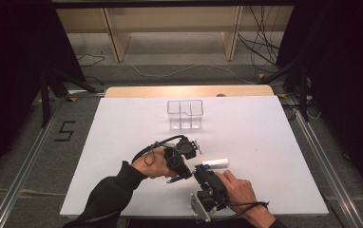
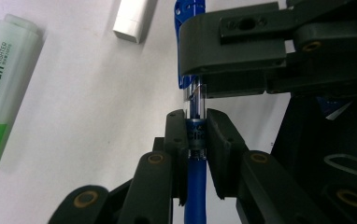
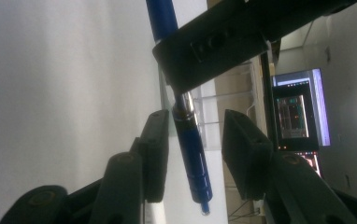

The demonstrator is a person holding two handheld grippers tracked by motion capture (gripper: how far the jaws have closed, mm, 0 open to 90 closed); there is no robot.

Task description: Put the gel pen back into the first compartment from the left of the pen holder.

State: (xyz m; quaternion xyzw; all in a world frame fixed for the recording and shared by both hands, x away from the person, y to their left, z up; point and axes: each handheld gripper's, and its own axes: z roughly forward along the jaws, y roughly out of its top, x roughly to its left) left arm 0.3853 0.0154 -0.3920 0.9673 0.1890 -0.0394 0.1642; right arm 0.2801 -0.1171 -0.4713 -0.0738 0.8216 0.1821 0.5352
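Pen (image 2: 196,140), blue, sits clamped in my left gripper (image 2: 196,128) above the near middle of the white table (image 1: 265,133). My left wrist bends inward, pointing the pen right toward my right gripper (image 3: 193,135). Its jaws flank the pen's end, partly open, not pressing.

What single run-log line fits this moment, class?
left tongs: shut on blue pen | right tongs: open around pen, pads apart | organiser: behind | highlighter, white tube: on table
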